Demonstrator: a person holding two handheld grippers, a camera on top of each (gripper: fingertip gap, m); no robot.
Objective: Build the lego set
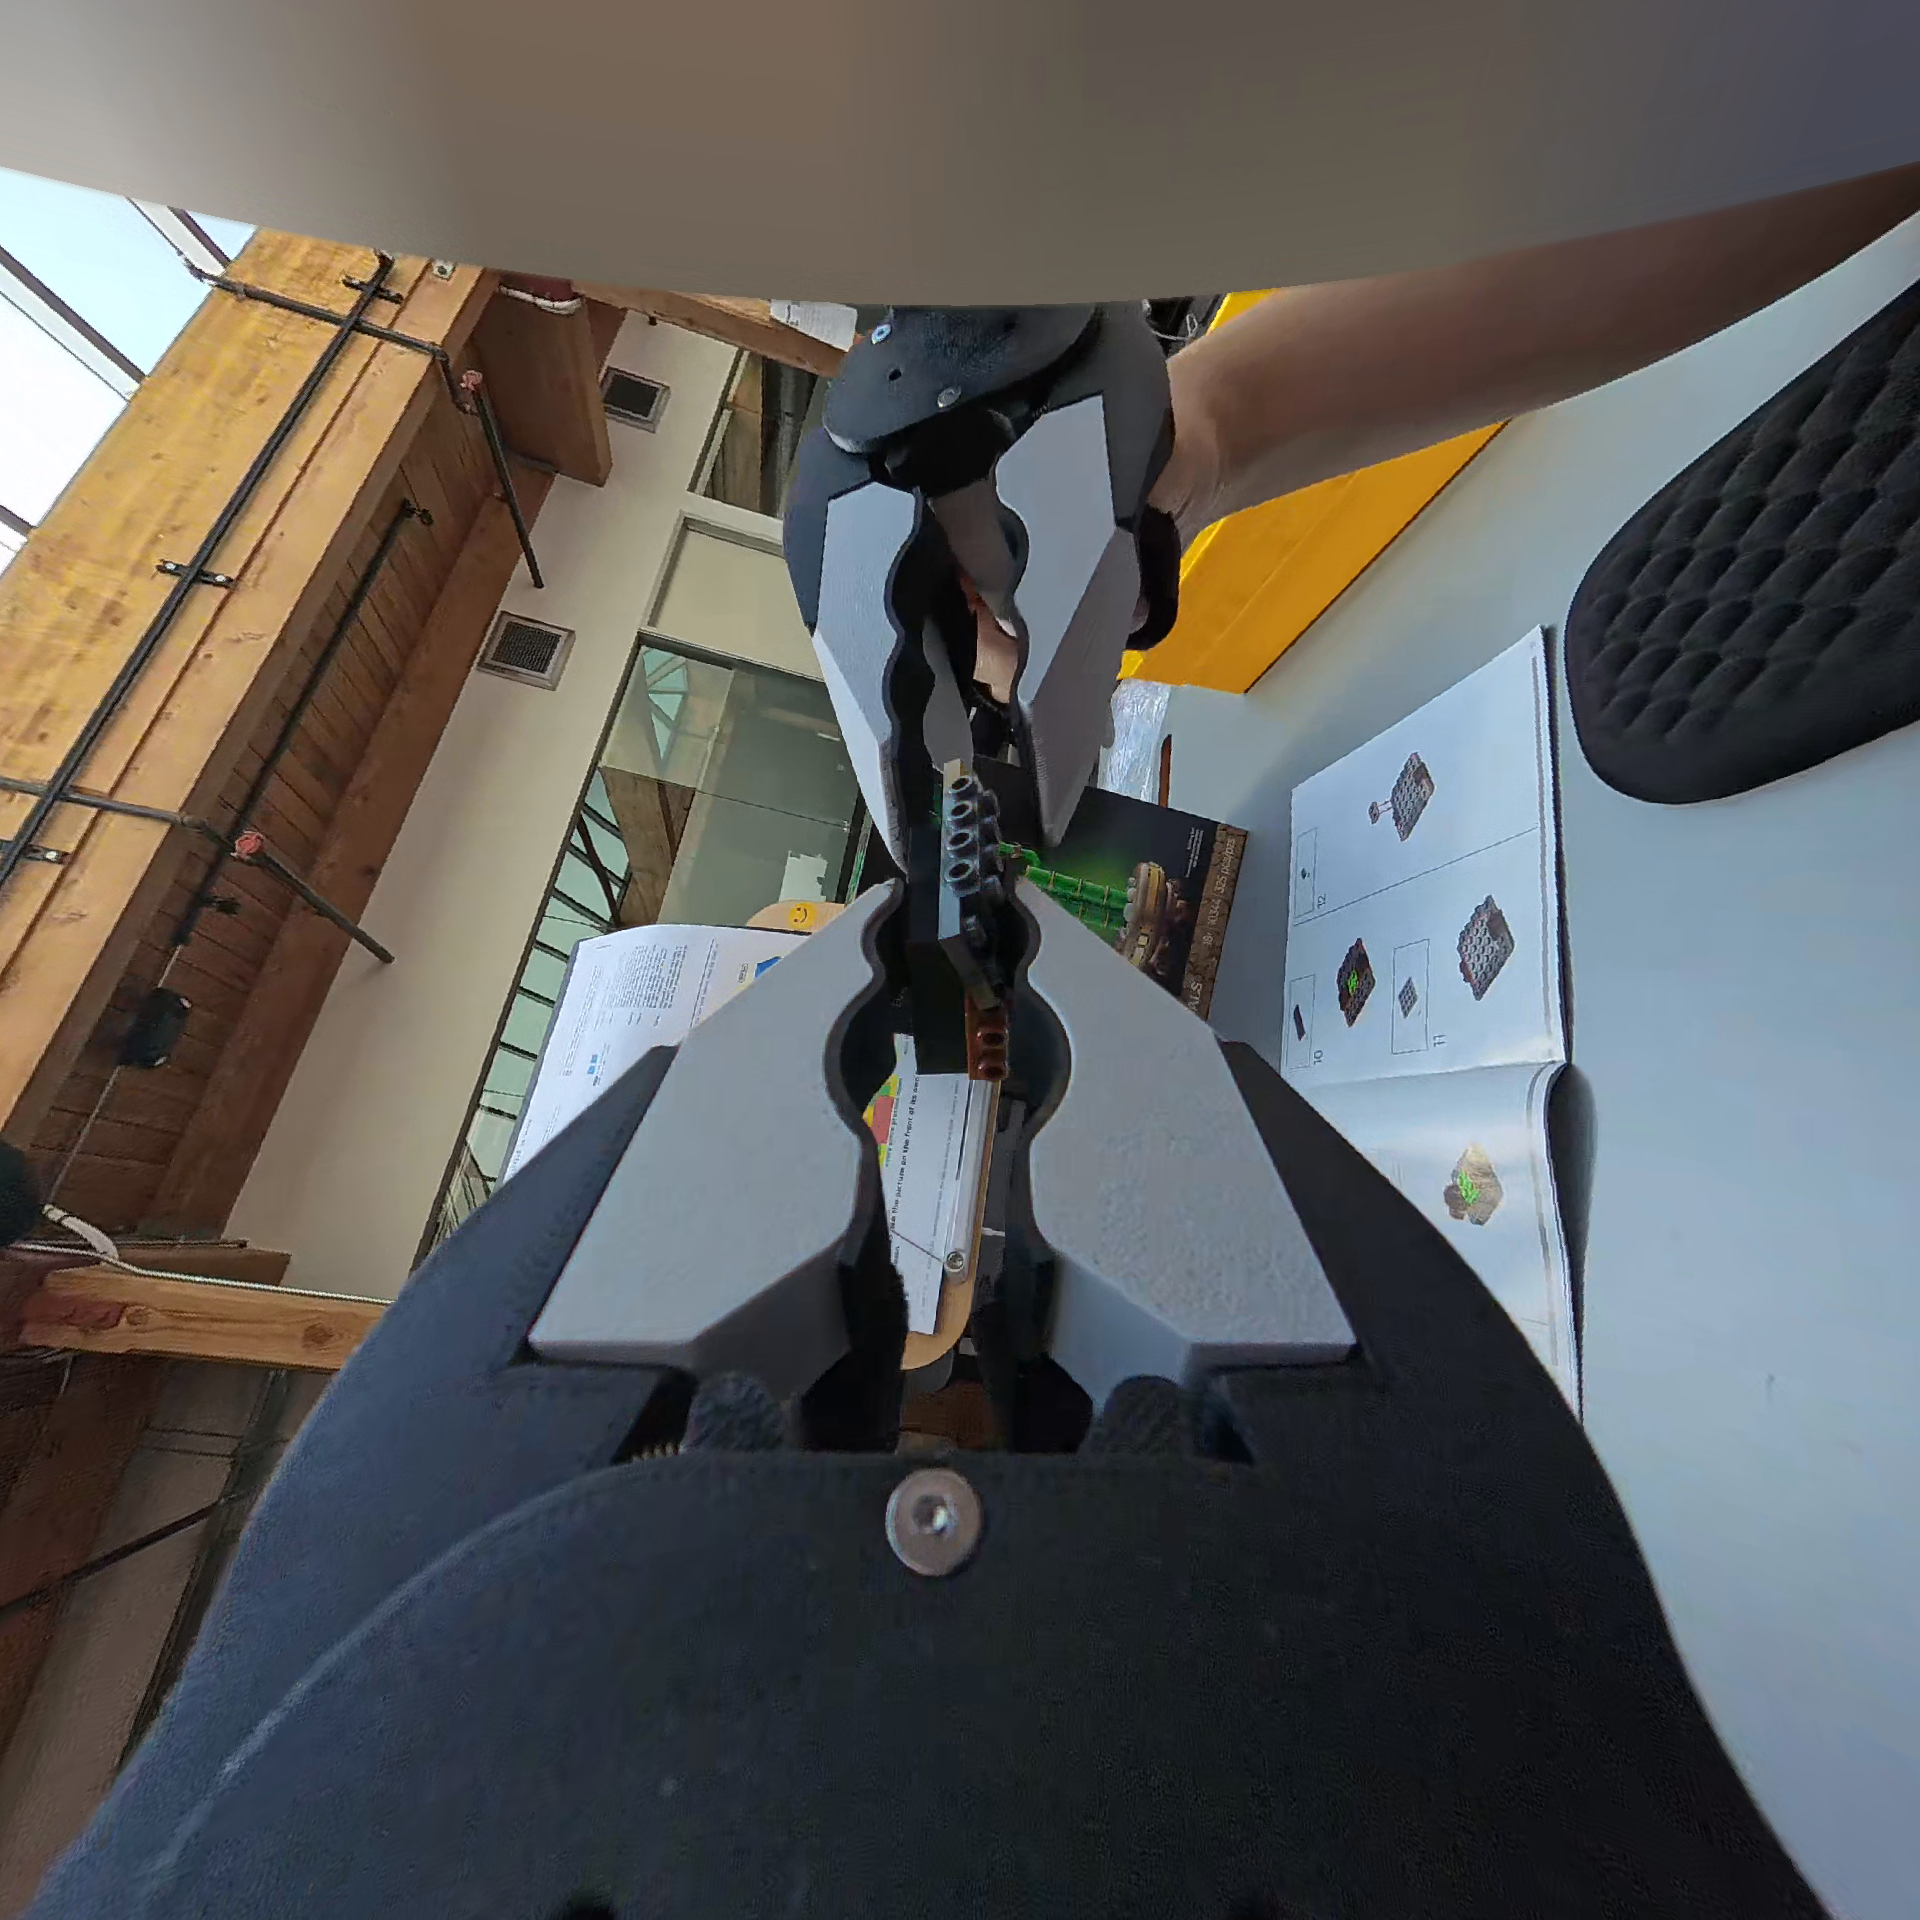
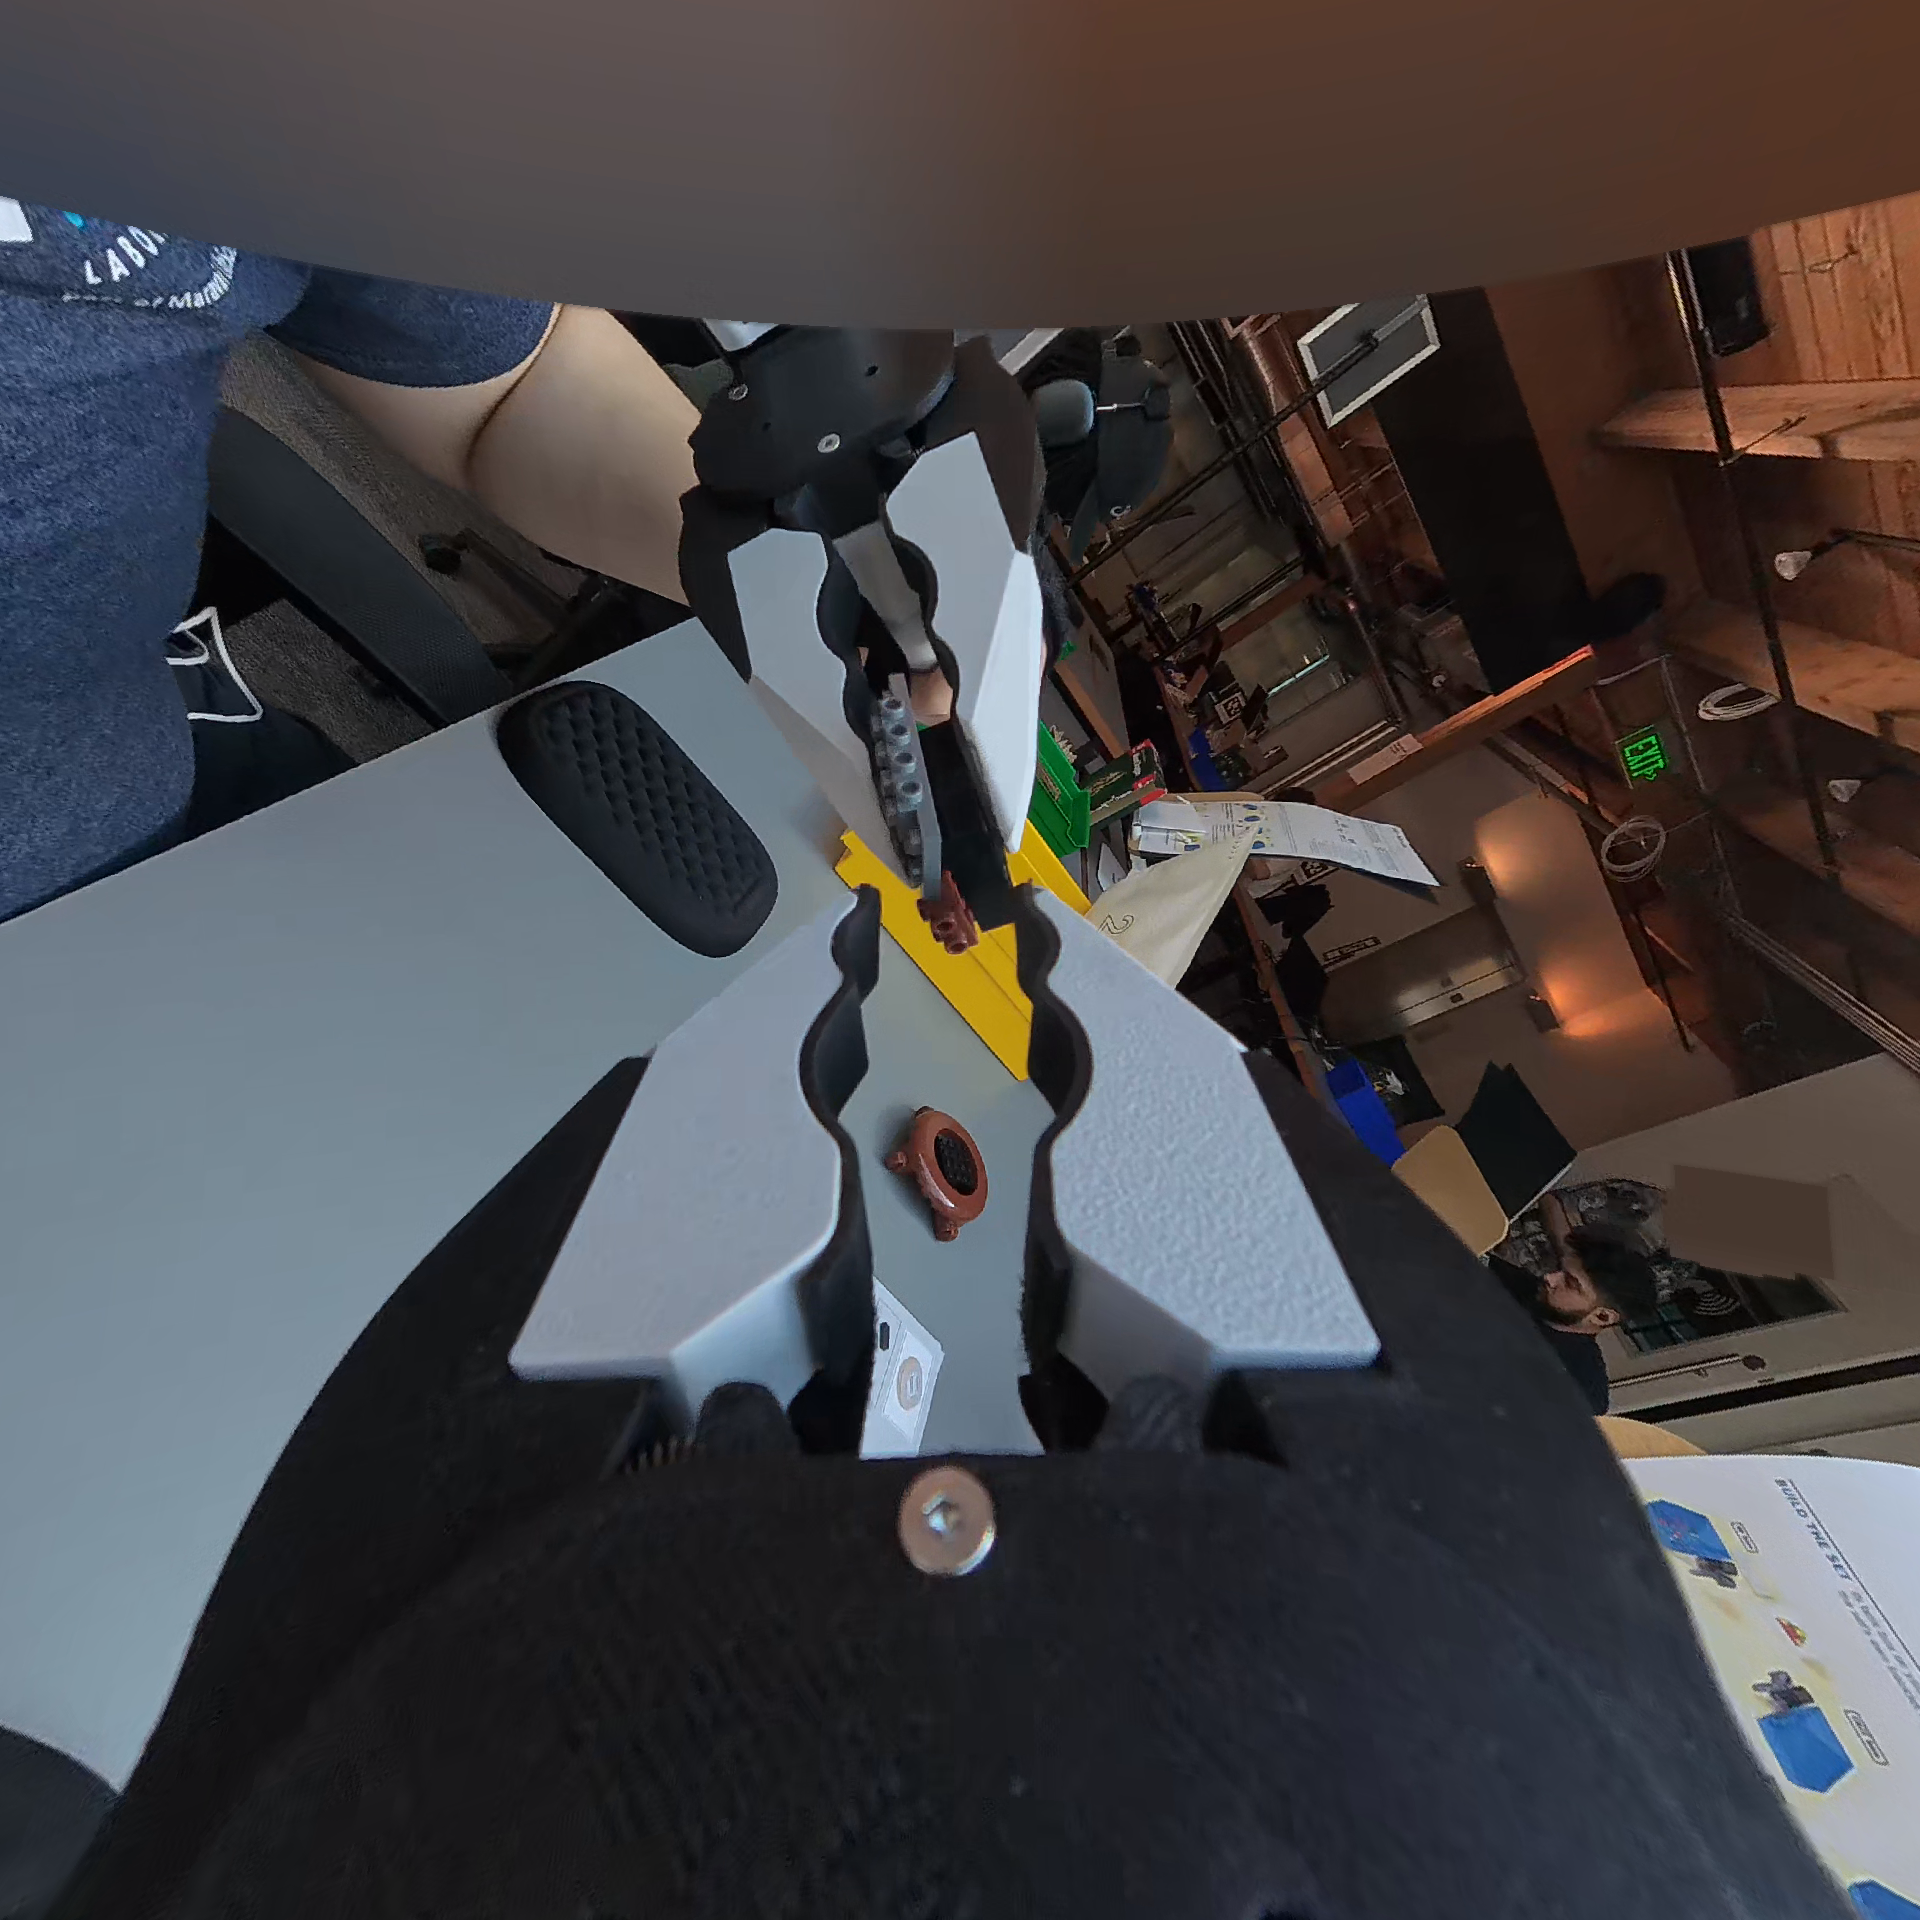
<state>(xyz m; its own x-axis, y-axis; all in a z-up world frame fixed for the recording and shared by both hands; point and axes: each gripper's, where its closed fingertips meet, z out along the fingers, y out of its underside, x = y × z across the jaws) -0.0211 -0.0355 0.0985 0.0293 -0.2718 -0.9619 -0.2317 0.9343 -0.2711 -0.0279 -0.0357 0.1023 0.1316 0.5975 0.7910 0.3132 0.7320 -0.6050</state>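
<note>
My left gripper (image 1: 956,914) is shut on a small lego assembly held in the air: a grey studded plate (image 1: 961,862) on a black block (image 1: 925,987), with a small brown piece (image 1: 987,1039) at the near end. My right gripper (image 1: 977,821) faces it from the far side. In the right wrist view my right gripper (image 2: 951,904) is open, its tips flanking the brown piece (image 2: 951,914) at the end of the grey plate (image 2: 899,758), which the left gripper (image 2: 945,842) holds. A round brown lego part with a black centre (image 2: 940,1164) lies on the table below.
On the grey table (image 1: 1766,1143) lie an open instruction booklet (image 1: 1423,883), a black padded wrist rest (image 1: 1745,582), a yellow tray (image 1: 1299,561) and the dark lego box (image 1: 1143,894). A printed sheet (image 2: 1787,1621) lies at the right. A person's arm (image 1: 1455,364) reaches in. My two grippers' fingertips are within a few centimetres of each other.
</note>
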